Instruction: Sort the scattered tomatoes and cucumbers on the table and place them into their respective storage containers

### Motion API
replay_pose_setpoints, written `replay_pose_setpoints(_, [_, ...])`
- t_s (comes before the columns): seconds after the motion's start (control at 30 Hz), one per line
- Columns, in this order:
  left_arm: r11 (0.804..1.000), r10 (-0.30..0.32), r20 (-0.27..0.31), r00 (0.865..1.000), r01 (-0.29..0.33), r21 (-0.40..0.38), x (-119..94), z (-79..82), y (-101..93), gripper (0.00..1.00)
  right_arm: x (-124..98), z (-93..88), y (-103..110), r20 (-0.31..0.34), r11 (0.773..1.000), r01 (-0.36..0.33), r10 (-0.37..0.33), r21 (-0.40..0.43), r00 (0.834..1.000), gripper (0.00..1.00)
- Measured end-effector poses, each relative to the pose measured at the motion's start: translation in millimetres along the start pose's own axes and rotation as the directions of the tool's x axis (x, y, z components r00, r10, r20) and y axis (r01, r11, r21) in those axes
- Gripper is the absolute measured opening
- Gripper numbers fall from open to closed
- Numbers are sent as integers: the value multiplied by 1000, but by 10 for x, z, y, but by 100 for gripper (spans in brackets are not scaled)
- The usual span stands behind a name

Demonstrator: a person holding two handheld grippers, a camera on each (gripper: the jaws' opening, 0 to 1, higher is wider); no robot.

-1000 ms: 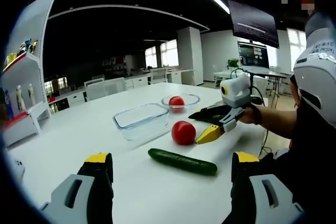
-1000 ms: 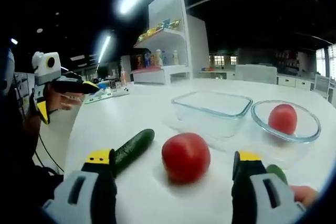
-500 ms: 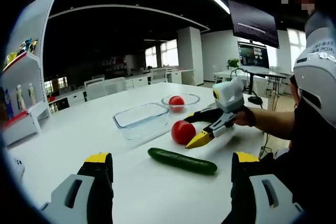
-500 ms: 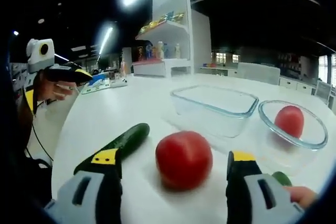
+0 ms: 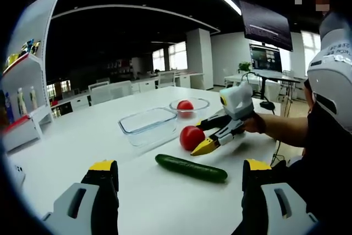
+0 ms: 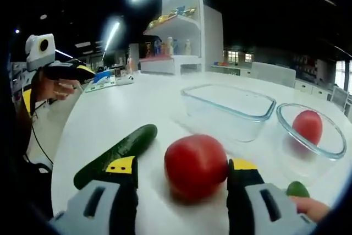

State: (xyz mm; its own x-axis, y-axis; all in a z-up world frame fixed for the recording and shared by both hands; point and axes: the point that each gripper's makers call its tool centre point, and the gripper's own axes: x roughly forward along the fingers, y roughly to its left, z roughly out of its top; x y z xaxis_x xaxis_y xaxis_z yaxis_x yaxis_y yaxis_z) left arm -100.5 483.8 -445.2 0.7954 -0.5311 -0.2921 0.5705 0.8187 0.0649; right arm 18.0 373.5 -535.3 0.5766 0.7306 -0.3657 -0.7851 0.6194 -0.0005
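A loose red tomato (image 5: 190,137) (image 6: 195,164) rests on the white table (image 5: 82,141), and my right gripper (image 6: 181,167) (image 5: 207,136) stands around it. The jaws are open: the right one touches the tomato, the left one leaves a gap. A cucumber (image 5: 191,169) (image 6: 118,149) lies just beside it. Behind stand a bare rectangular glass container (image 5: 147,124) (image 6: 231,108) and a round glass bowl (image 5: 199,103) (image 6: 330,149) with a second tomato (image 5: 185,106) (image 6: 308,126) in it. My left gripper (image 5: 180,168) (image 6: 55,83) hangs back open, holding nothing.
Another green cucumber end (image 6: 297,189) lies by the person's fingers (image 6: 311,206) at the right. A white shelf unit (image 6: 176,42) (image 5: 22,97) stands beyond the table. The person's arm (image 5: 297,127) reaches in from the right. Desks and a monitor (image 5: 264,26) stand far behind.
My right gripper has moved forward until the loose tomato sits between its jaws, and the jaws have narrowed towards it. The left gripper has stayed still.
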Motion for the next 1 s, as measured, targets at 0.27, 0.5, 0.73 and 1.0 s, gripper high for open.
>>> replay_pose_setpoints(0.27, [1000, 5, -1, 1000, -5, 2, -19, -1, 12, 93, 19, -17, -72, -17, 999, 28, -28, -32, 999, 52])
replay_pose_setpoints(0.5, [1000, 2, -2, 1000, -2, 6, -14, 11, 0, 93, 14, -22, -142, -25, 997, 51, -52, -58, 998, 44])
replay_pose_setpoints(0.73, [1000, 2, -7, 1000, -2, 10, -2, 12, -6, 93, 19, -20, -167, -24, 997, 57, -58, -54, 998, 42])
replay_pose_setpoints(1.0, [1000, 4, -9, 1000, -4, 11, 3, 18, -8, 93, 19, -17, -164, -22, 997, 57, -58, -53, 998, 41])
